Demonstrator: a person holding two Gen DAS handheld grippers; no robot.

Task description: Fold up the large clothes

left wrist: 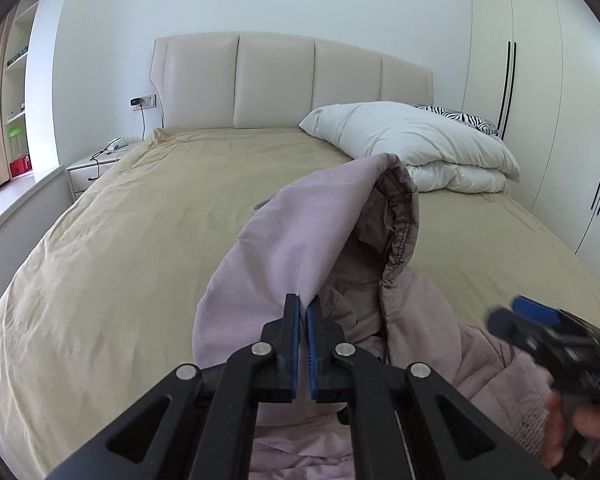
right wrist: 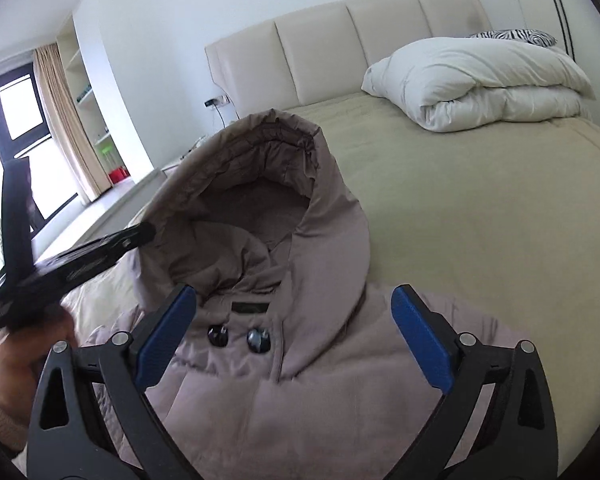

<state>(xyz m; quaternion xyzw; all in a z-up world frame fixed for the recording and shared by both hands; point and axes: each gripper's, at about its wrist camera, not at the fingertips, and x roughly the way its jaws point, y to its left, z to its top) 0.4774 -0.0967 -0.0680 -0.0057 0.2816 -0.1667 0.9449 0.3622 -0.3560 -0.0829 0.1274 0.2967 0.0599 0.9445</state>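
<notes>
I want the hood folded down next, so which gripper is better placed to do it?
Left. The left gripper is already shut on the raised hood of the mauve puffer jacket, while the right gripper hangs open over the collar, holding nothing.

The left gripper (left wrist: pixel 303 312) has its blue-padded fingers (left wrist: pixel 311 344) pinched together on the edge of a pinkish-brown padded jacket (left wrist: pixel 420 320), whose hood (left wrist: pixel 340 216) is lifted up above the tan bedsheet (left wrist: pixel 140 216). At the lower right edge, blurred, the right gripper (left wrist: pixel 540 320) is over the jacket; whether its jaws are apart is unclear. A folded white duvet (left wrist: pixel 412 140) lies near the cream headboard (left wrist: pixel 276 80), with a zebra-striped pillow (left wrist: pixel 456 116) behind it.
</notes>
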